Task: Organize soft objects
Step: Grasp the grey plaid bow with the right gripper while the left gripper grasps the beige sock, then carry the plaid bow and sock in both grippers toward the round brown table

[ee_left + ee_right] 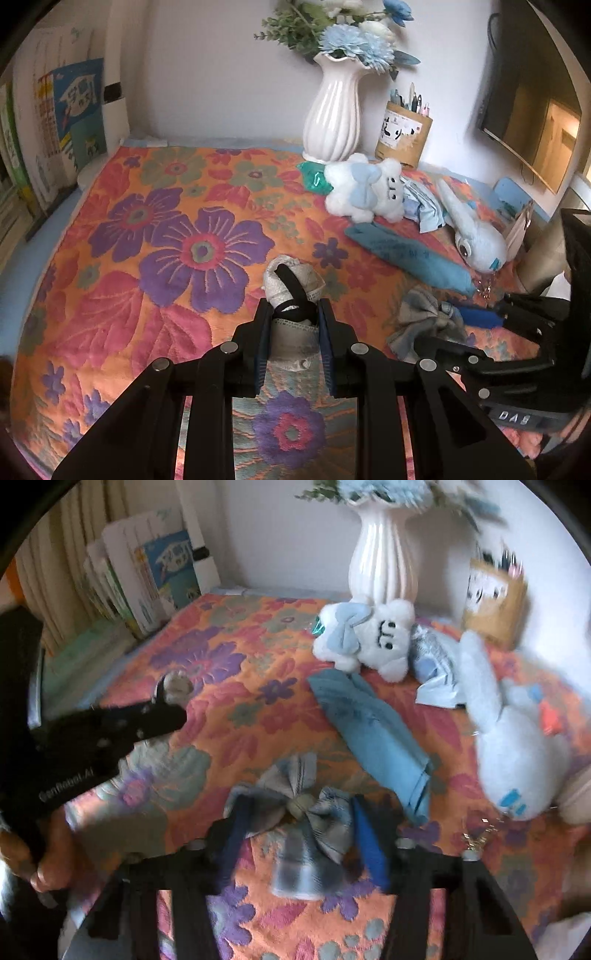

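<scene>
Left wrist: fingers (293, 314) pinch mask (291, 291)

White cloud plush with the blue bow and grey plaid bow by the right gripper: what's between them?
The folded blue cloth lies between them, in the right wrist view.

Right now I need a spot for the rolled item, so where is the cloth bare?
Bare: the floral cloth between the books and the white vase. Crowded: the right side, with the cloud plush, blue cloth and plaid bow.
</scene>
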Available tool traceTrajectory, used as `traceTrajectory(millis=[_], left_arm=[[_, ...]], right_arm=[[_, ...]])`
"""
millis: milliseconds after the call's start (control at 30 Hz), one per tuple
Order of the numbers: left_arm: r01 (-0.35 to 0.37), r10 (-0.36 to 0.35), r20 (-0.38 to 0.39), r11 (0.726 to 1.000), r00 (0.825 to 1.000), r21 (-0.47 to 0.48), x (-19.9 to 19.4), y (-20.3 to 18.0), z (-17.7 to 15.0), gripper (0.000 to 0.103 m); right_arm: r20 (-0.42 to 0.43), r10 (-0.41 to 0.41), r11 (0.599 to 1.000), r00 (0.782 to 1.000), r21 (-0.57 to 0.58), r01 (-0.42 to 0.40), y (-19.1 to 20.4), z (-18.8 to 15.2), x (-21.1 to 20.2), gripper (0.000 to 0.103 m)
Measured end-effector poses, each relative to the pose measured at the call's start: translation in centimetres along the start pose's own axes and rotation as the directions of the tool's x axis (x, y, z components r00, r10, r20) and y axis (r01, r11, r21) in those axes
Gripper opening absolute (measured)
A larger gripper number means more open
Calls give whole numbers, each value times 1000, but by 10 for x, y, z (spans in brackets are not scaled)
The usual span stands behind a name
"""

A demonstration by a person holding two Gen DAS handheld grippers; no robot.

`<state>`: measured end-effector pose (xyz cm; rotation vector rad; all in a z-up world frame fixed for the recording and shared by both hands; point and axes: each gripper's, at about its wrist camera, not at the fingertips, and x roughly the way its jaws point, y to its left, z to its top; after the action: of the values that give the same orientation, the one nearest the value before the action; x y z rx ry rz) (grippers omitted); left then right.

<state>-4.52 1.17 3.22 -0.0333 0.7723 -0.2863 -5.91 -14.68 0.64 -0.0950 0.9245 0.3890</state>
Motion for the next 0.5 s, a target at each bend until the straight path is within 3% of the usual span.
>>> traceTrajectory(millis=[33, 67, 200, 400, 500], left_arm=[[-2, 2, 3, 1000, 1000, 2, -1, -1, -1, 21], [-5, 5, 6, 1000, 1000, 4, -2, -1, -1, 21], [-10, 10, 14, 1000, 1000, 5, -7, -5, -4, 21], [51, -51, 27, 999, 998, -7, -32, -33, -20, 21], [41, -43, 39, 998, 998, 46, -49, -59, -22, 21]], right_arm=[[3, -3, 1000, 1000, -12, 3, 3, -2, -1, 33], [7, 1, 1000, 1000, -23, -1, 6, -4, -3, 30], [23, 20, 1000, 1000, 6, -20, 8, -16, -13, 29], [52, 10, 998, 999, 61, -13, 3, -38, -41, 29], [66, -12, 996, 998, 94, 6, -3, -46, -59, 29]])
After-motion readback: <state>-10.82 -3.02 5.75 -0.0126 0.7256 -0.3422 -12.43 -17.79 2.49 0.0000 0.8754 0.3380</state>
